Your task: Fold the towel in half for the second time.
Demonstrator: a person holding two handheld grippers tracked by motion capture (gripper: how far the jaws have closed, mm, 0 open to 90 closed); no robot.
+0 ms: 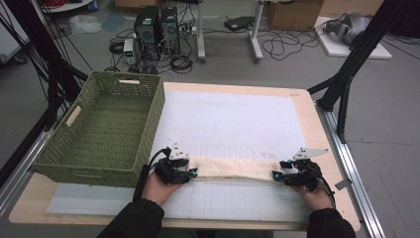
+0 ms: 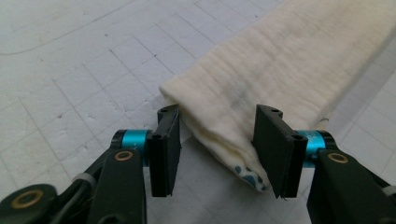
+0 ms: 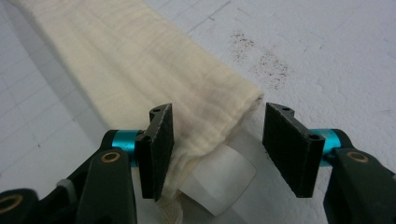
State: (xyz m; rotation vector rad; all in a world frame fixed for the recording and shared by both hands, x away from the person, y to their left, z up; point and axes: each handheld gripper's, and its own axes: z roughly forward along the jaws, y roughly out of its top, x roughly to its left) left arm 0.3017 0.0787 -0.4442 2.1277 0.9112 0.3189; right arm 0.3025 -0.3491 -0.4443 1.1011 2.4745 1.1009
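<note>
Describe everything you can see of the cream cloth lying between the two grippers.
The cream folded cloth is soft, finely ribbed fabric, folded into a long flat strip lying across the white gridded mat, right of the green woven basket. Its left end shows layered folds and a blue-spotted underside between the open left gripper jaws. Its right end, with a white tag beneath, lies between the open right gripper jaws.
</note>
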